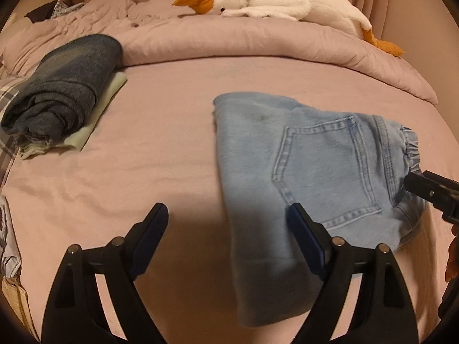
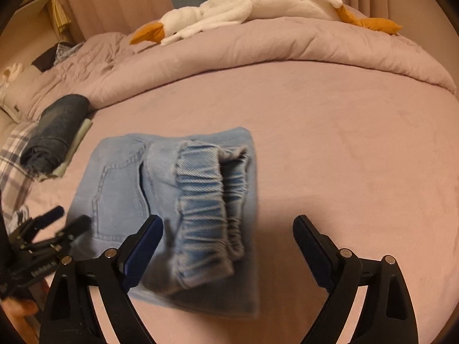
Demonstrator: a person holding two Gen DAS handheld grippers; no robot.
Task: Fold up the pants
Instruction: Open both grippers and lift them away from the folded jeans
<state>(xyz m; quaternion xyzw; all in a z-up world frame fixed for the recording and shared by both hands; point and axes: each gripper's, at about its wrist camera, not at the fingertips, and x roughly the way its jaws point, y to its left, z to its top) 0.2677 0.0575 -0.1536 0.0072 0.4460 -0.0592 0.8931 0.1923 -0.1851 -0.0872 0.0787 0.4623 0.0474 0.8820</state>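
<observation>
Pants (image 1: 287, 166) are laid folded mid-bed (image 1: 172, 91), well off the dark jeans (image 1: 66, 86) by the left edge. Left gripper (image 1: 228, 223) and right gripper (image 2: 228, 235) are held wide apart, nothing clamped.

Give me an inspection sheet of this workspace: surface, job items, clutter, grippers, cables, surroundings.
Surface: pink bed sheet, lightly creased.
Job's things: light blue jeans lie folded, back pocket up, elastic waistband showing.
Clutter: dark folded jeans on a pale cloth; plush goose on the bunched duvet.
Grippers: left gripper open, nothing held; right gripper open over the waistband, not gripping.
Cables: nothing seen.
Surroundings: curtains behind the bed.
</observation>
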